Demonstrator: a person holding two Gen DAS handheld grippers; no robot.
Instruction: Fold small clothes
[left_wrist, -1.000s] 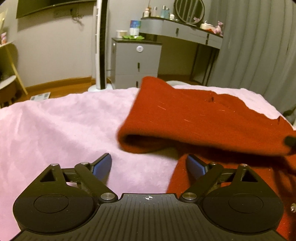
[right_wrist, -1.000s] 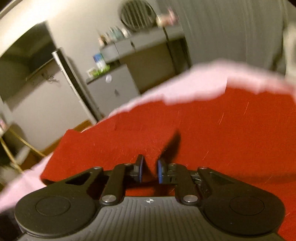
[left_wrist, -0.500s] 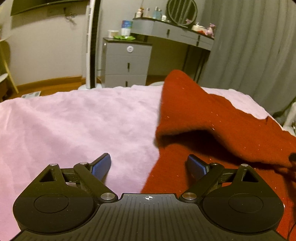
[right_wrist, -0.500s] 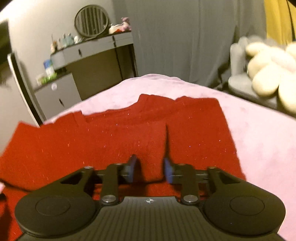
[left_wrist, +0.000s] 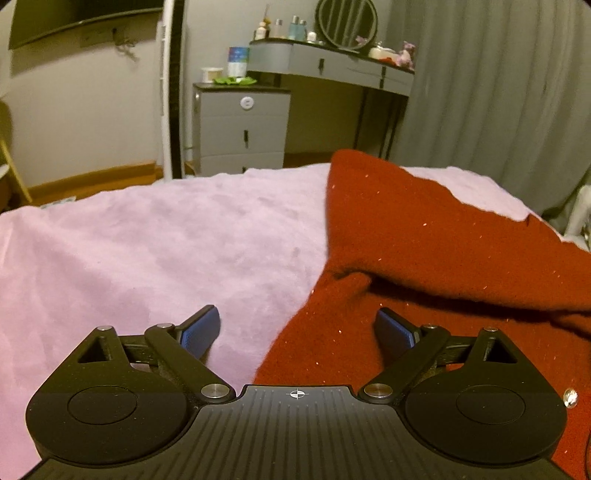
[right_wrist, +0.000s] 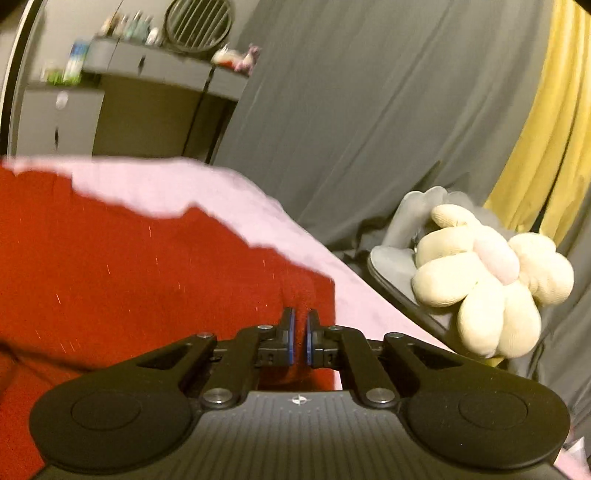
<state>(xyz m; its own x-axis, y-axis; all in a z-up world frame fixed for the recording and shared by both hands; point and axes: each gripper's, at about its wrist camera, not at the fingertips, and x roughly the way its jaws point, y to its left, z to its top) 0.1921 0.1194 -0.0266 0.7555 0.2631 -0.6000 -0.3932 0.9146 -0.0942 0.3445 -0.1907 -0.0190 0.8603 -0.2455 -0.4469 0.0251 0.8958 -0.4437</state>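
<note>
A red knit garment (left_wrist: 424, 251) lies on a pink bedspread (left_wrist: 147, 243), its far layer folded over the near layer. My left gripper (left_wrist: 297, 328) is open and empty, low over the garment's left edge. In the right wrist view the garment (right_wrist: 129, 266) fills the left half. My right gripper (right_wrist: 298, 332) has its jaws nearly together, with a narrow gap. A raised ridge of the red cloth runs from between the pads, so it looks shut on the garment near its right edge.
Past the bed's far edge stand a grey drawer unit (left_wrist: 242, 129), a white tower fan (left_wrist: 171, 92) and a grey dressing table (left_wrist: 332, 66). To the right a chair holds a cream flower cushion (right_wrist: 491, 273) before grey curtains (right_wrist: 369, 110).
The folded flap has been drawn to the right across the garment. My right gripper swung right with the cloth and its jaws narrowed. My left gripper stayed open.
</note>
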